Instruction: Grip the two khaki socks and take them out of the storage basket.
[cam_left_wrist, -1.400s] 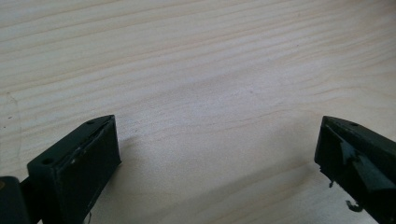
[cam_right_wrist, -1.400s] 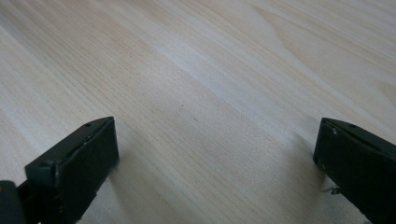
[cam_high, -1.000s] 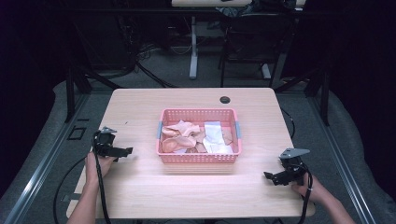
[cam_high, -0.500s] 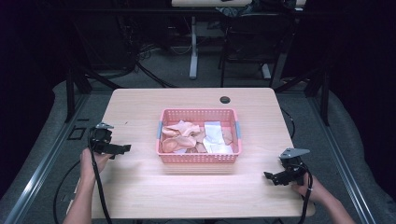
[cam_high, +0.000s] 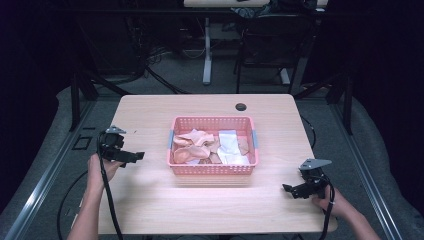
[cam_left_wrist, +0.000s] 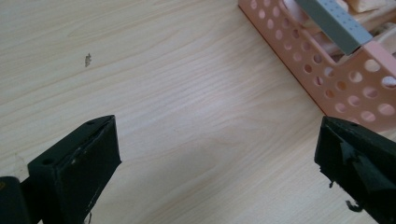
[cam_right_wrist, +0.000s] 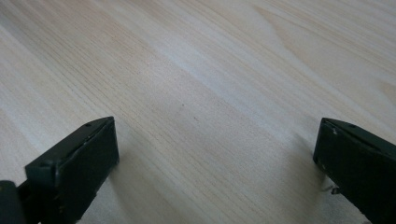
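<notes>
Left gripper (cam_high: 131, 156) is held in the person's left hand (cam_high: 100, 167) at the left edge of the table (cam_high: 150, 210), level with the basket; its jaws stand wide apart with only bare wood between them. In the left gripper view, the pink perforated basket (cam_left_wrist: 327, 70) lies just ahead at the right, clear of the jaws.

At table centre the basket (cam_high: 212, 170) holds crumpled peach-coloured cloths (cam_high: 192, 145) on its left side and a white cloth (cam_high: 230, 147) on its right. A small black round object (cam_high: 241, 106) sits on the far part of the table, apart from the basket.

Right gripper (cam_high: 292, 190) is held at the near right corner by the right hand (cam_high: 332, 202), its jaws likewise spread wide over bare wood, gripping nothing.
</notes>
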